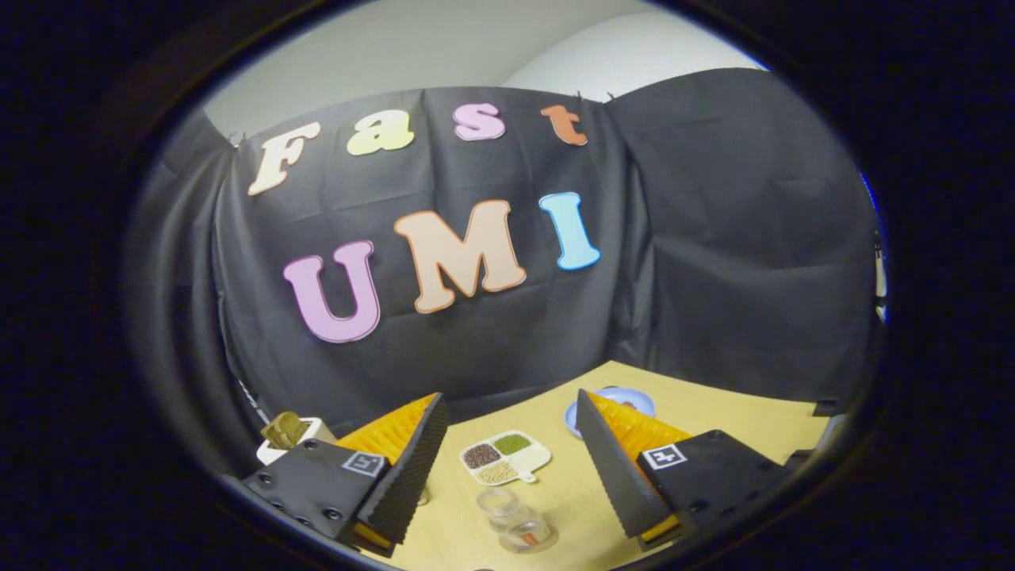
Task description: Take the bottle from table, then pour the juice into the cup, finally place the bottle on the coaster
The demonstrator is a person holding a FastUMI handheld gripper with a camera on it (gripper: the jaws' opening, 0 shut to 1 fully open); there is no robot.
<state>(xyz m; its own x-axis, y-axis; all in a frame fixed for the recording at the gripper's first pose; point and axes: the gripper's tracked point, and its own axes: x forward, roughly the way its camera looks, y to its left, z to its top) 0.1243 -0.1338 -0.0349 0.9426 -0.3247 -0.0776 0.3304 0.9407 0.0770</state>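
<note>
My gripper (pixel 507 416) is held above the wooden table (pixel 714 412), tilted, with its fingers spread wide and nothing between them. Below the gap between the fingers lies a clear glass cup (pixel 498 503) and, just nearer, a small clear jar-like bottle (pixel 530 536) with something reddish inside. A light blue round plate or coaster (pixel 626 400) lies on the table beyond the right finger, partly hidden by it.
A white divided dish (pixel 505 457) holding dark, green and pale grains sits ahead between the fingers. A white container (pixel 287 438) with brownish pieces stands behind the left finger. Black cloth walls close the table's far side and right.
</note>
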